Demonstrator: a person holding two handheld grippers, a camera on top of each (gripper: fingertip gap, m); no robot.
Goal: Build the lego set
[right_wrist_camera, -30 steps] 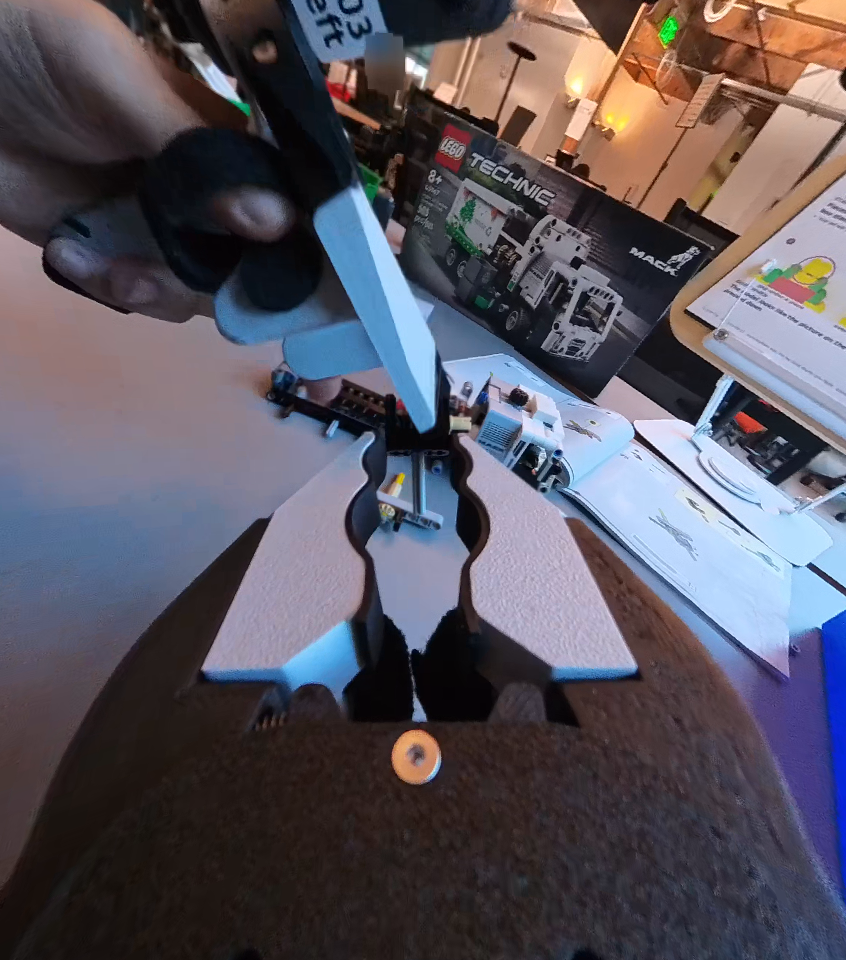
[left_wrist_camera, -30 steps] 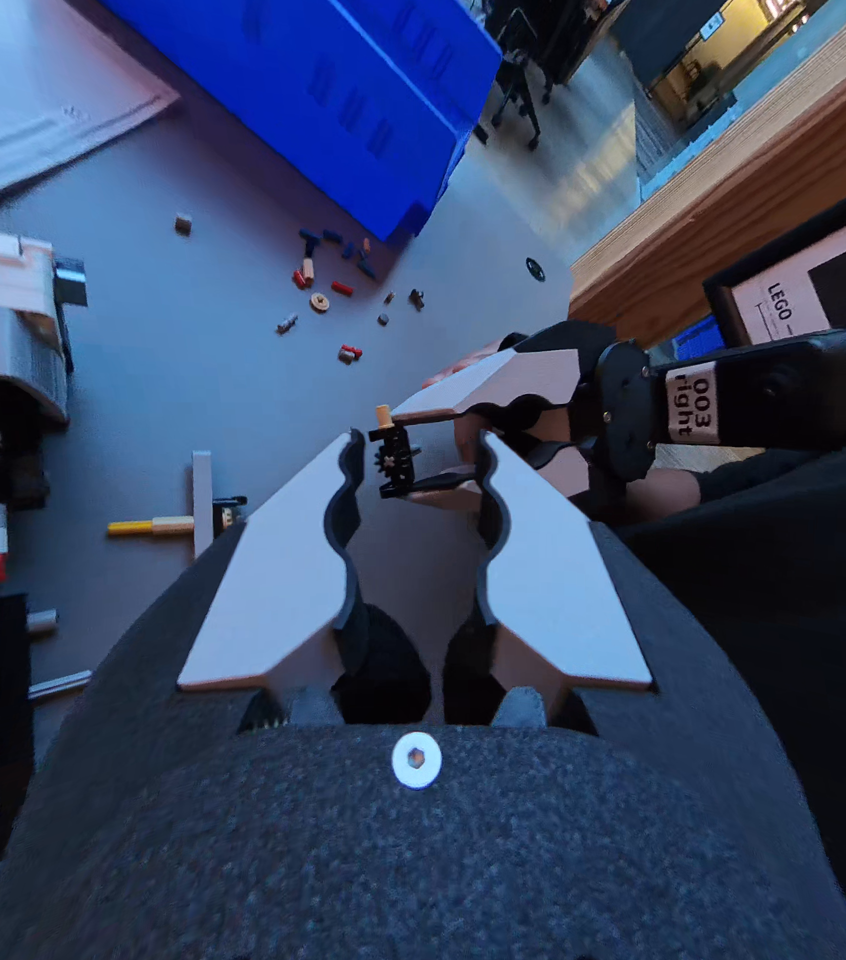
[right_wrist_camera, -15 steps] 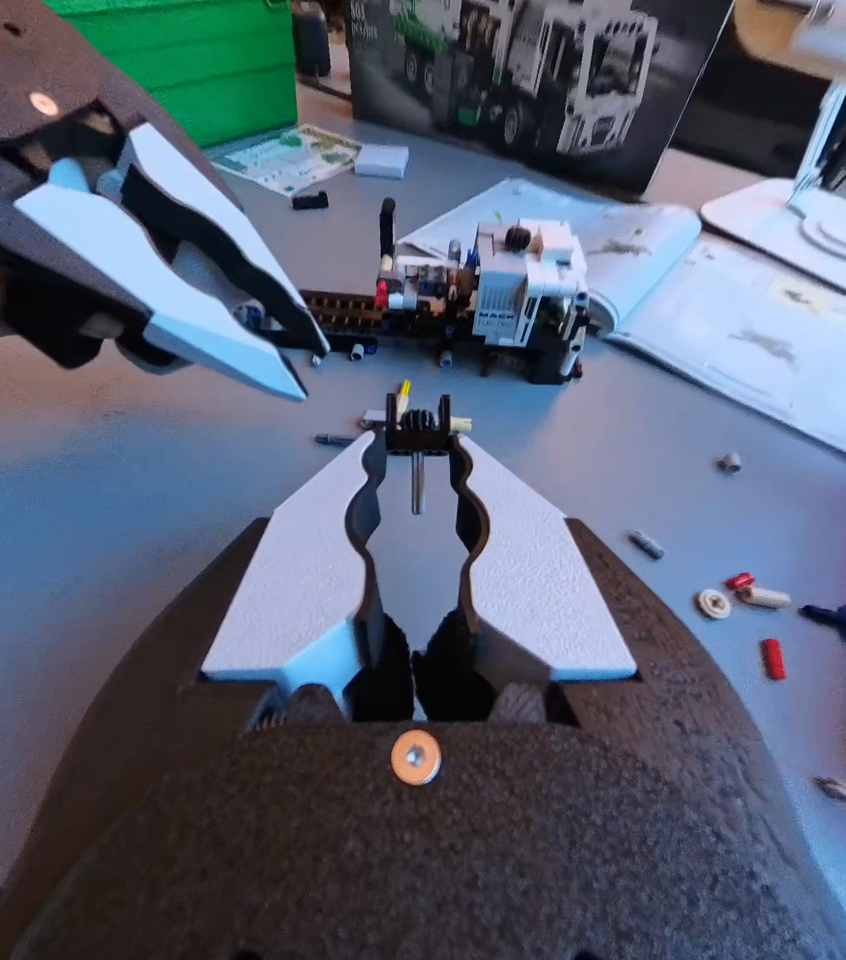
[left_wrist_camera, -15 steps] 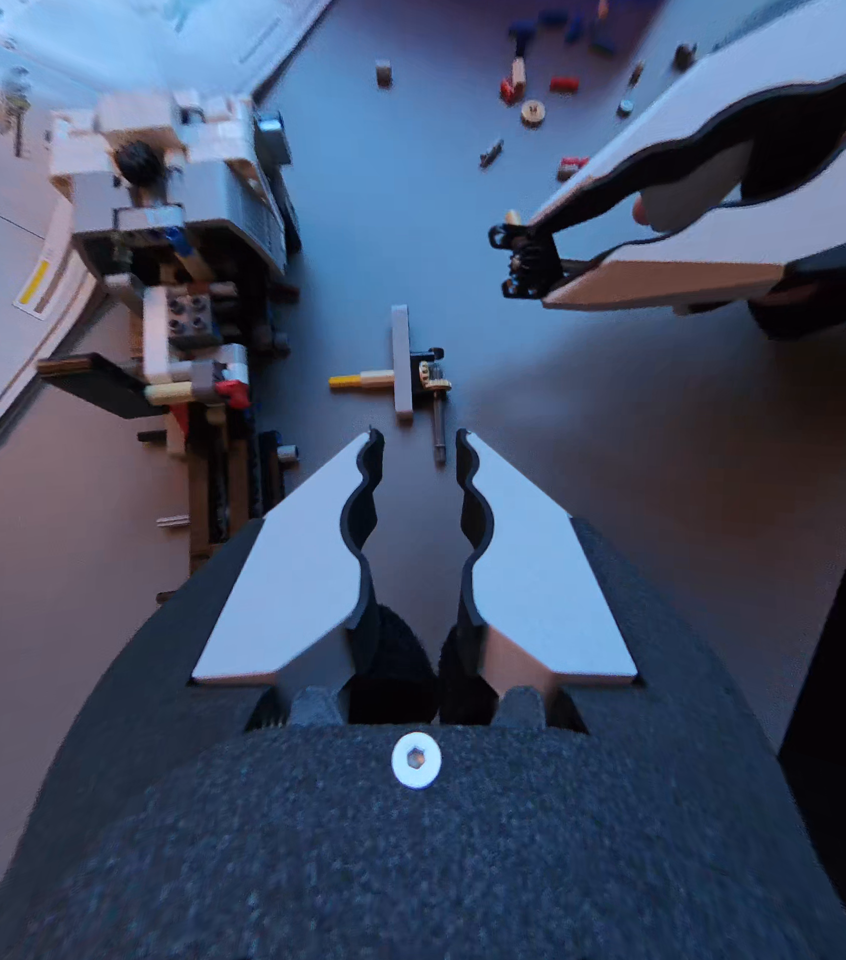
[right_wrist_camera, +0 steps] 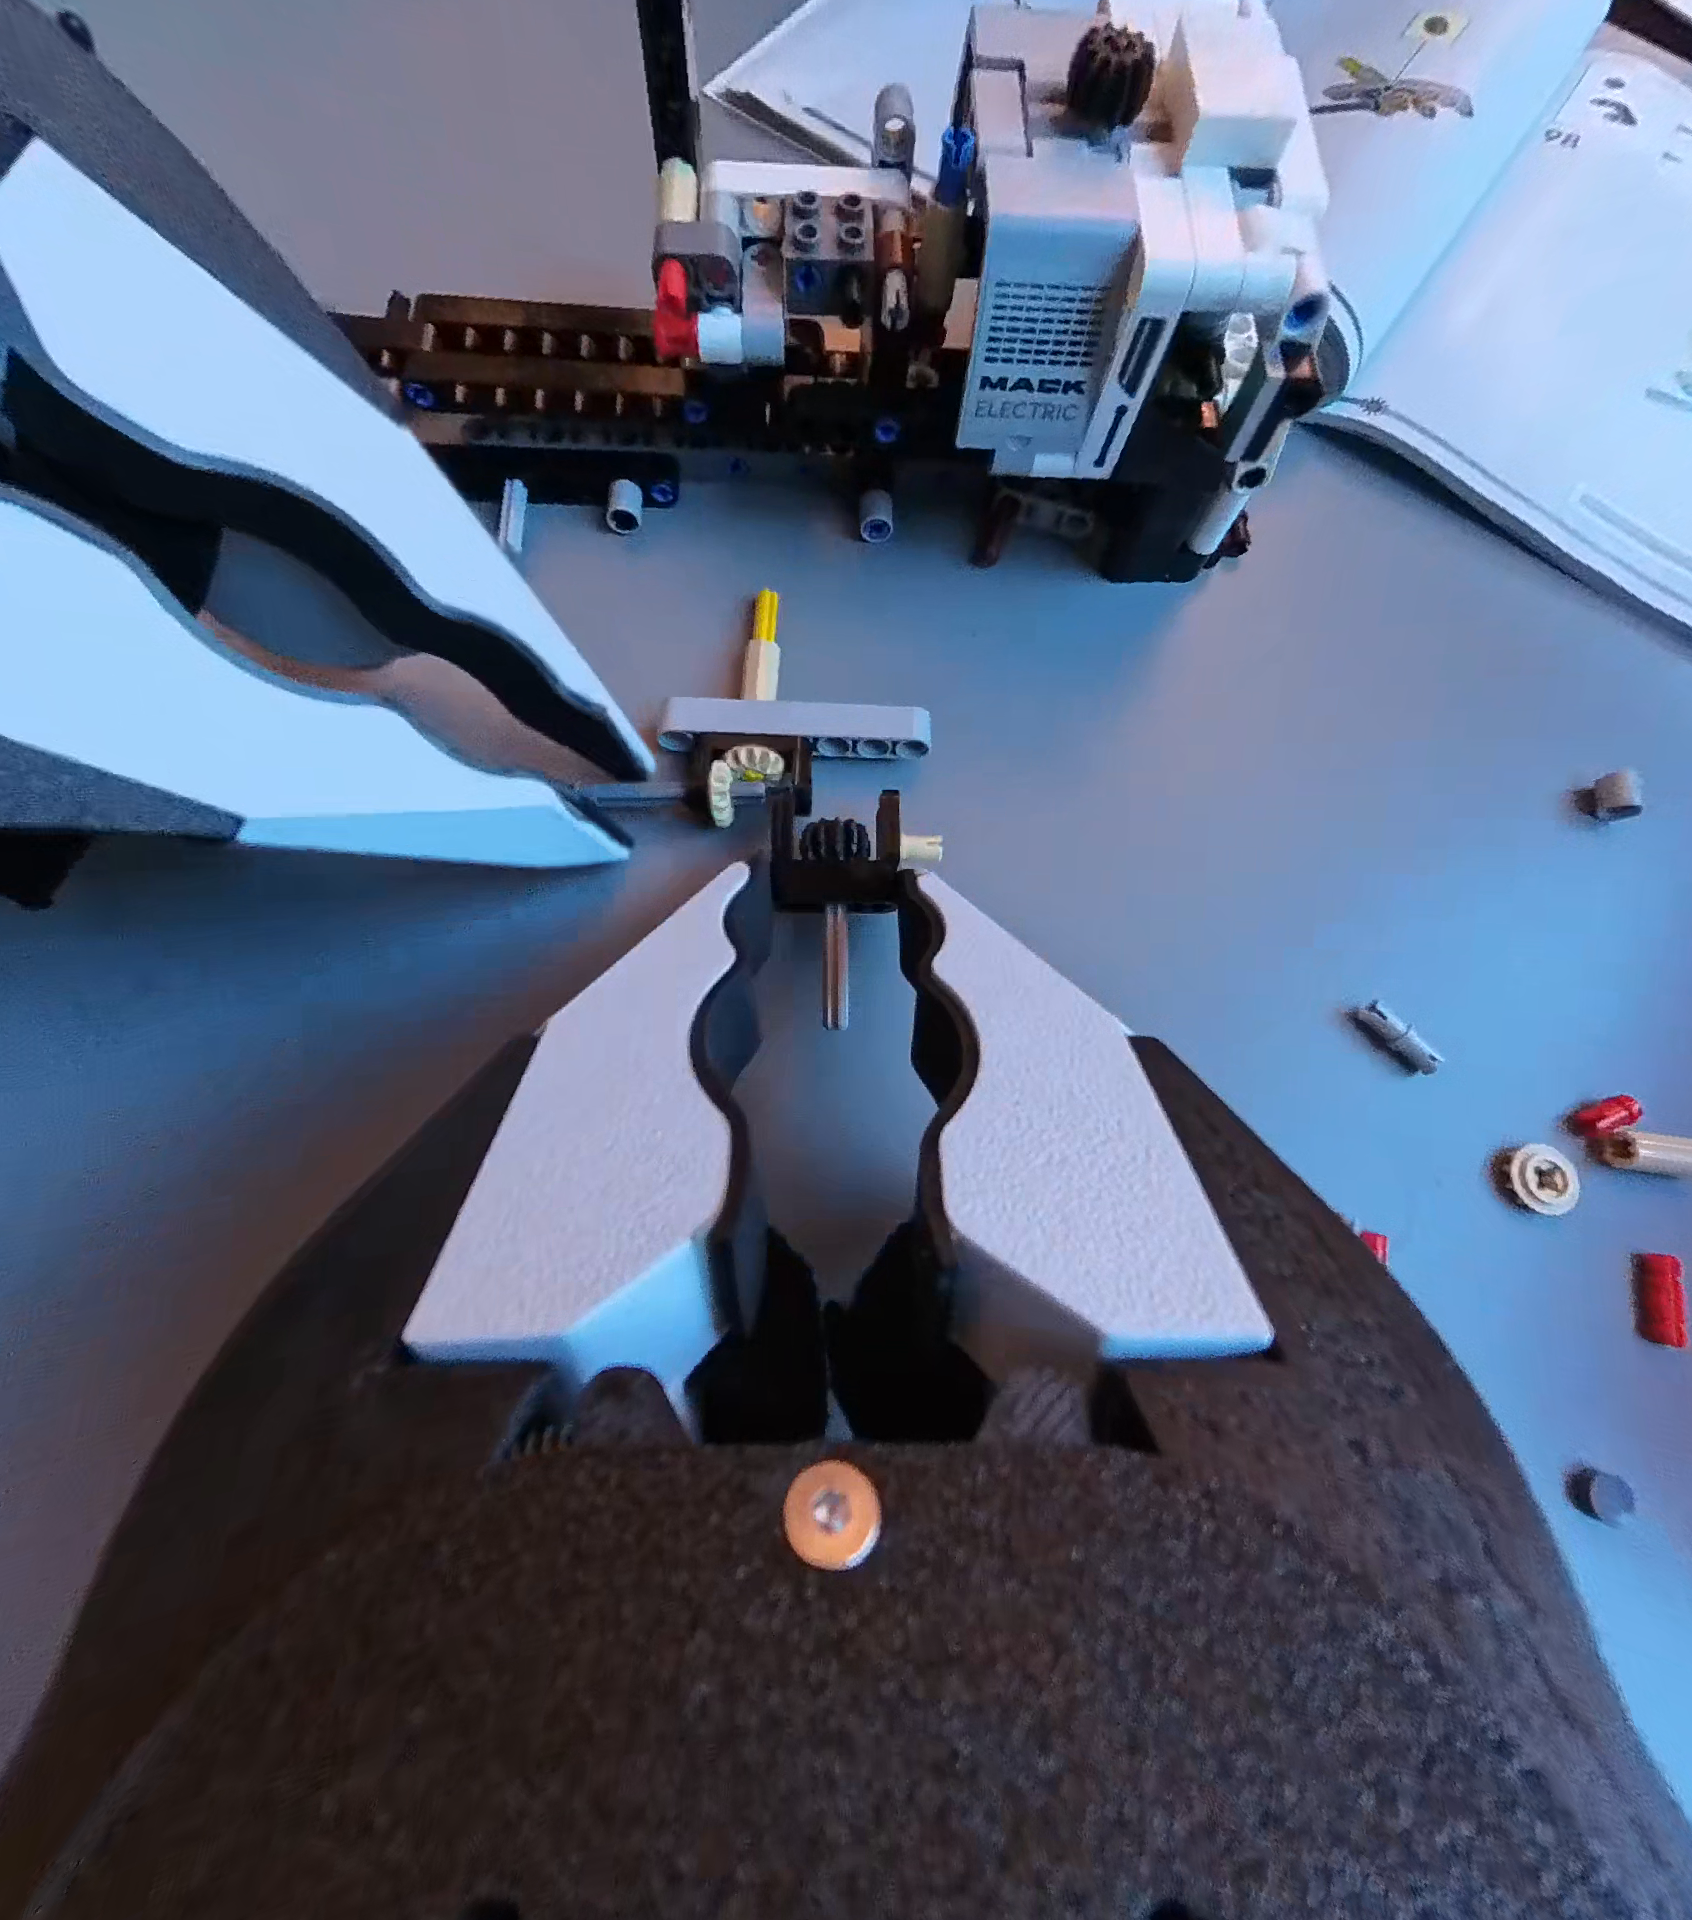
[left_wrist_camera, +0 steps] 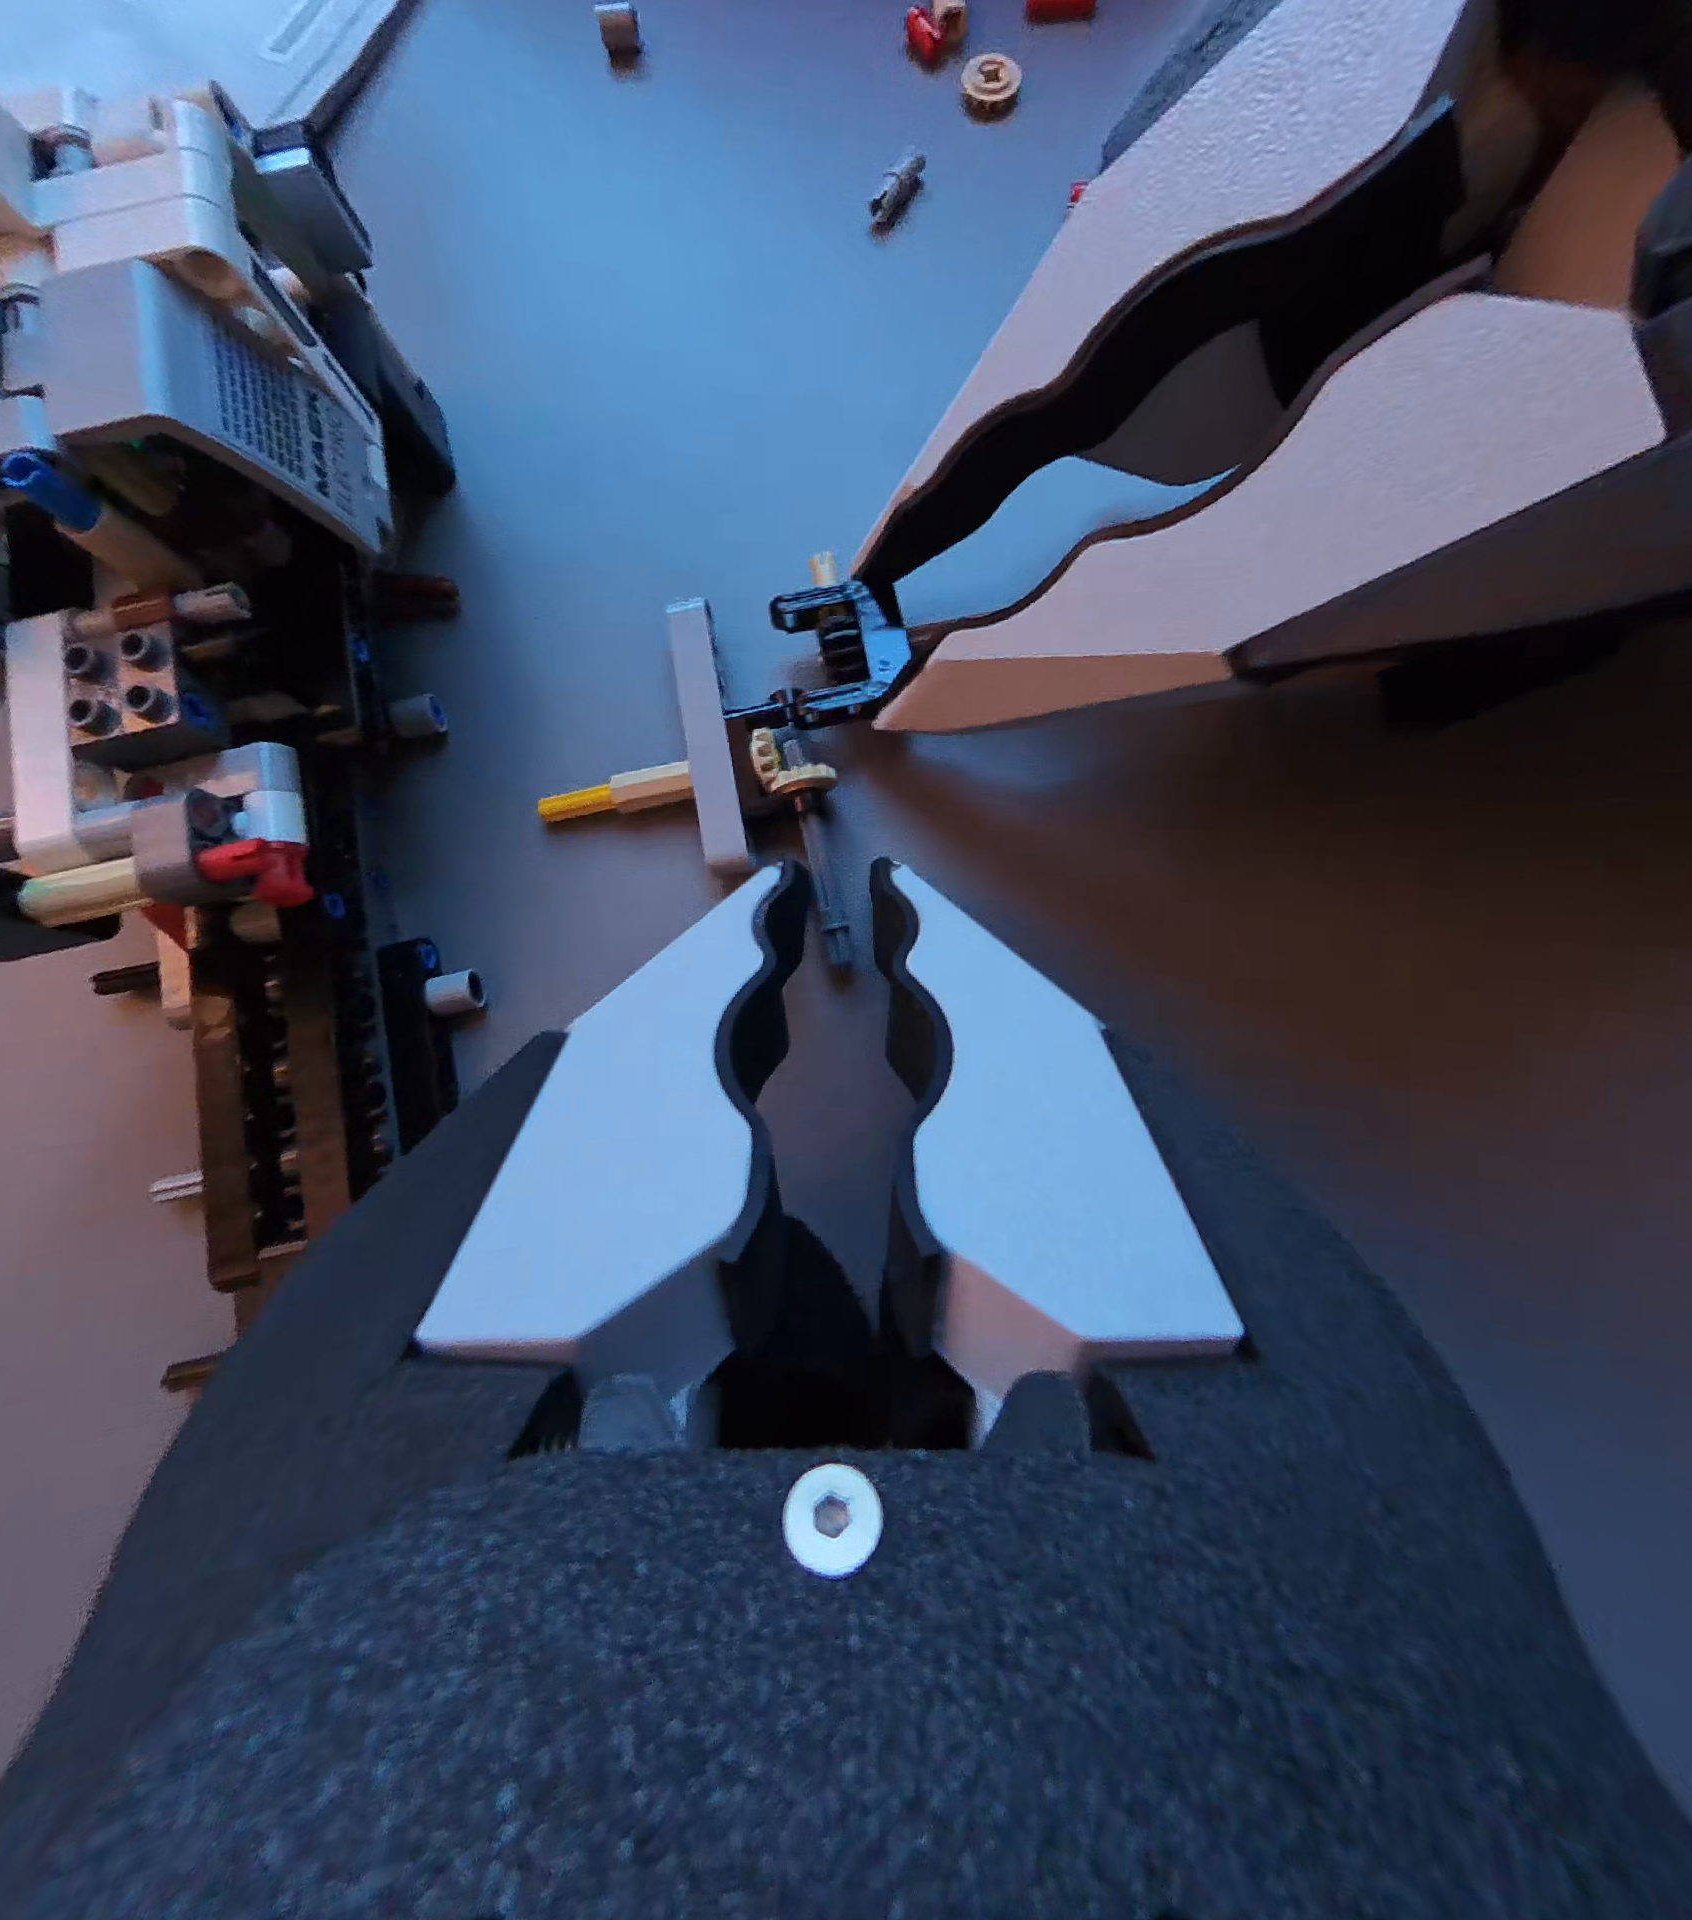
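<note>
A small sub-assembly lies on the grey table: a grey beam (left_wrist_camera: 712, 738) with a tan gear (left_wrist_camera: 790, 764), a yellow axle (left_wrist_camera: 572, 805) and a dark grey axle (left_wrist_camera: 826, 904). My left gripper (left_wrist_camera: 834, 873) is open, with its fingertips on either side of that grey axle and not clamping it. My right gripper (right_wrist_camera: 829, 883) is shut on a black frame with a black gear (right_wrist_camera: 834, 854). It holds the frame right next to the beam (right_wrist_camera: 795, 719). The right gripper also shows in the left wrist view (left_wrist_camera: 878, 649), and the left gripper in the right wrist view (right_wrist_camera: 626, 805).
The part-built white and black truck model (right_wrist_camera: 1029, 312) stands just behind the sub-assembly; it also shows in the left wrist view (left_wrist_camera: 198, 416). An open instruction booklet (right_wrist_camera: 1548, 312) lies at the back right. Several loose pins and bushes (right_wrist_camera: 1657, 1311) are scattered on the right. The grippers' ends are close to 5 centimetres from one another.
Both grippers came down from mid-air to the table. The left closed in on the sub-assembly's grey axle and narrowed its jaws. The right brought the black frame beside the beam.
</note>
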